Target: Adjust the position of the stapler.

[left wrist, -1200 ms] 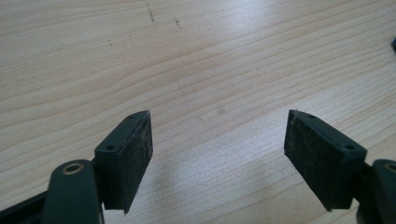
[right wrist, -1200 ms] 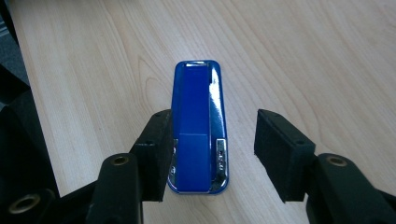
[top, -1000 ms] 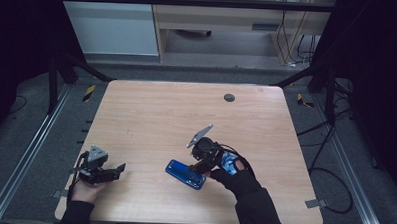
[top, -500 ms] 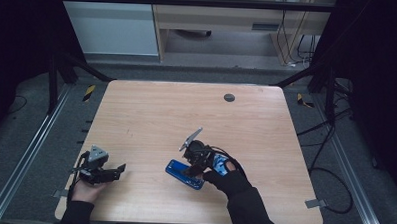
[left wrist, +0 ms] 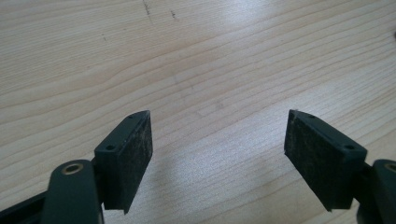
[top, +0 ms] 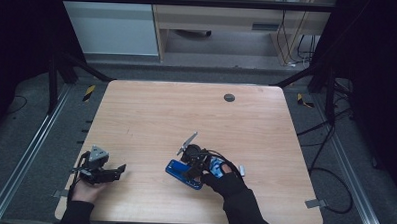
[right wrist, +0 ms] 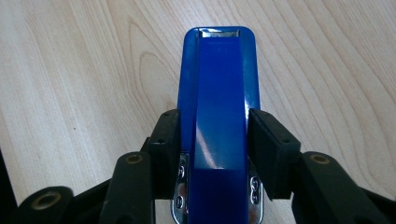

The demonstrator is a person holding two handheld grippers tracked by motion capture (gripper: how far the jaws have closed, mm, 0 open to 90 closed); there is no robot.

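A blue stapler (top: 178,171) lies flat on the wooden table (top: 186,111), near the front edge and a little right of the middle. My right gripper (top: 193,164) is over its rear half, held by a gloved hand. In the right gripper view the stapler (right wrist: 219,84) points away from the camera, and my right gripper (right wrist: 215,123) has both pads pressed against its sides. My left gripper (top: 117,170) rests at the front left of the table, far from the stapler. Seen in the left gripper view, my left gripper (left wrist: 217,140) stands wide open over bare wood.
A small dark round grommet (top: 229,97) sits in the table near its far edge. Metal rails run along both sides of the table, and cables lie on the floor at the right. A small grey piece (top: 241,169) lies just right of the right hand.
My right gripper has slid down and to the left onto the stapler and closed on its sides. The left gripper has stayed in place.
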